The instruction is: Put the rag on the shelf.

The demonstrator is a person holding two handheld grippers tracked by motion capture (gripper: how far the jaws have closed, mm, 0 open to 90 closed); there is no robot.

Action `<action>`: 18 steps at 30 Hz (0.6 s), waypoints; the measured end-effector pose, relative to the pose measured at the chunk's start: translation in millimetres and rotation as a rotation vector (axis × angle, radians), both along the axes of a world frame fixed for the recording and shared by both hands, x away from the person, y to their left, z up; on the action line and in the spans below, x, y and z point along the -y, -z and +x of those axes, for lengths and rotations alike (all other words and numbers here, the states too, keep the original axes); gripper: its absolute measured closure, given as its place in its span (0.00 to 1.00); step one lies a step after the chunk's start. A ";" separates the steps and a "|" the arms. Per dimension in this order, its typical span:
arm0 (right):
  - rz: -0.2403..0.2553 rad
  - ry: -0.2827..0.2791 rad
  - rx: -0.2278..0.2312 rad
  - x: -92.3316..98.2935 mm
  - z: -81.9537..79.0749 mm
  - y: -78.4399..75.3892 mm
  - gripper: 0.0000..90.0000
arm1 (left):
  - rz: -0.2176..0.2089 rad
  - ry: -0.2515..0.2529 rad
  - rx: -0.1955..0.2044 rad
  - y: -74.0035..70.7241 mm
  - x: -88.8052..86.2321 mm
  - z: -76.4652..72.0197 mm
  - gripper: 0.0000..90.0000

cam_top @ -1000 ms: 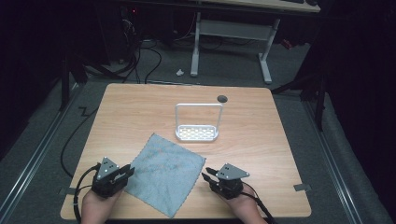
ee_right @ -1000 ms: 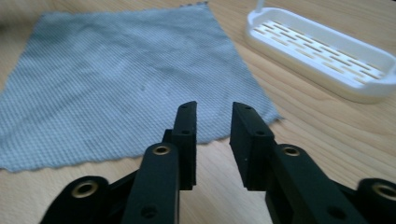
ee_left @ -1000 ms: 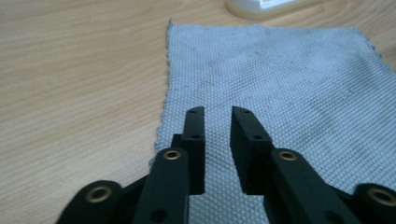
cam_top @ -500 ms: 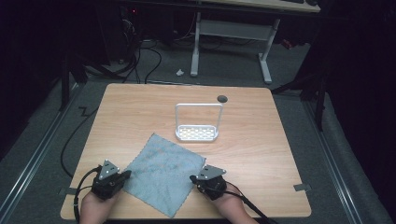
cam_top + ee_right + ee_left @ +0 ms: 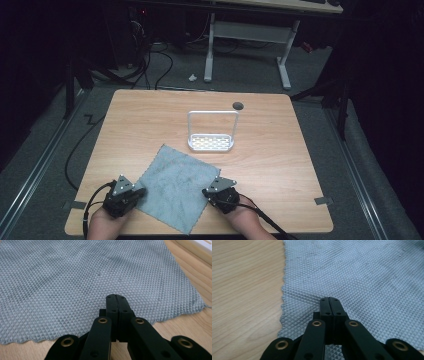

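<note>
Wooden table (image 5: 280, 150) amid a dark workshop, grey waffle-weave cloth (image 5: 176, 186) spread flat near its front edge, both tongs now at the fabric.

Seen from the high view: left gripper (image 5: 136, 192) at the cloth's left corner, much as a second ago; right gripper (image 5: 206, 192) drawn in from the bare wood to the cloth's right corner, where a second ago it sat apart from the fabric. Cloth itself unmoved, one corner pointing toward the white wire rack (image 5: 211, 143) standing behind it at mid-table. Close up, left gripper (image 5: 329, 300) with jaws pressed together, tips over the weave just inside the scalloped edge; right gripper (image 5: 115, 297) likewise closed, tips over the cloth past its near hem. Whether either pinches fabric: cannot tell.
</note>
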State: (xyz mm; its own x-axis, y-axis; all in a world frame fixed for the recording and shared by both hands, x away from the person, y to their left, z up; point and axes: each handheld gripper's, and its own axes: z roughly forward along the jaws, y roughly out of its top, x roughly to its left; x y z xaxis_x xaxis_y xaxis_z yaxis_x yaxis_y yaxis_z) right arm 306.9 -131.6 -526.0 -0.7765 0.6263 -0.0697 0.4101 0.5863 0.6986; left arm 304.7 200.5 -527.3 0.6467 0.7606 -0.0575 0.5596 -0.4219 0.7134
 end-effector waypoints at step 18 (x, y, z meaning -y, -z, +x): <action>-0.009 0.141 0.016 84.4 -3.7 -0.7 1.00 | -0.052 0.385 -0.097 -4.5 71.8 -26.2 0.98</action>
